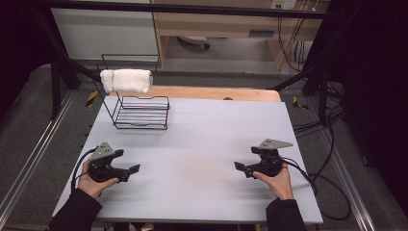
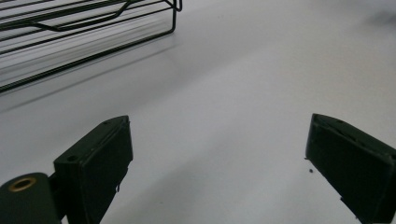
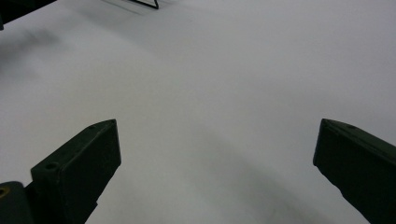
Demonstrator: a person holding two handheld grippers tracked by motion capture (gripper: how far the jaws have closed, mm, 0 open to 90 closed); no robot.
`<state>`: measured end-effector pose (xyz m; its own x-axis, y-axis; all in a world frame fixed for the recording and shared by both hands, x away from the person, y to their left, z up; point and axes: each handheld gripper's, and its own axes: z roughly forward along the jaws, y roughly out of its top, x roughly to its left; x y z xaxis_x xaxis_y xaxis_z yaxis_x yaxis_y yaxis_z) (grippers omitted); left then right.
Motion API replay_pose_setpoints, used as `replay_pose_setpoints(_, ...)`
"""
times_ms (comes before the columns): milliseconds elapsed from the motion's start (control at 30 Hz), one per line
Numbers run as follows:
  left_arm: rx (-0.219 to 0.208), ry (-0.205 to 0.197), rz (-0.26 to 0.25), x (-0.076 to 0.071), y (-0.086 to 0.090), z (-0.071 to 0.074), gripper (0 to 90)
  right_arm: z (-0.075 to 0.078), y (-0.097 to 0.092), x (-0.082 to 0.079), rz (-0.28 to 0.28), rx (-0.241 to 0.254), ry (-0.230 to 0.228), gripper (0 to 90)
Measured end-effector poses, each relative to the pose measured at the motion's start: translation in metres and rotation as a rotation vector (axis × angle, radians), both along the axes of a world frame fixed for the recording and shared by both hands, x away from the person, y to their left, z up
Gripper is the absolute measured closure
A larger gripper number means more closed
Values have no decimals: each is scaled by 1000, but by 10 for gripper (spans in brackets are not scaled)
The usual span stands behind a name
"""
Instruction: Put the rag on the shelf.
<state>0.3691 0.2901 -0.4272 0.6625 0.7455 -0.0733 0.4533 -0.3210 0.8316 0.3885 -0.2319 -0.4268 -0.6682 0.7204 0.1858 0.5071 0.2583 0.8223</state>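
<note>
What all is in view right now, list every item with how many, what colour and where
wire rack: one, black, far left part of the table, a taller wire frame rising behind it
towel: one, white, rolled, resting on the top of the rack's frame
table: one, pale grey top with a wooden strip along the far edge
cables: several, black, on the floor right of the table
left tool: one, black with a grey plate on top, near left of the table, jaws apart, holding nothing
right tool: one, black with a grey plate, near right, jaws apart, holding nothing
hands: two, in dark sleeves, one on each tool
</note>
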Motion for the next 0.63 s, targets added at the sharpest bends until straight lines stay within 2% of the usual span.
replay_pose_setpoints(200, 4, 2, -17, -1, -1, -2, 75, -14, -20, -10, -29, 17, 16, 13)
replay_pose_setpoints(300, 6, 5, -17, -1, -1, -4, 75, -19, -26, -14, -38, 0, 33, 12)
replay_pose_setpoints(433, 4, 7, -14, -2, -1, -6, 74, -21, -30, -17, -48, 12, 39, 12)
replay_pose_setpoints(633, 10, 9, -16, -2, -1, -8, 74, -23, -30, -17, -45, -9, 39, 9)
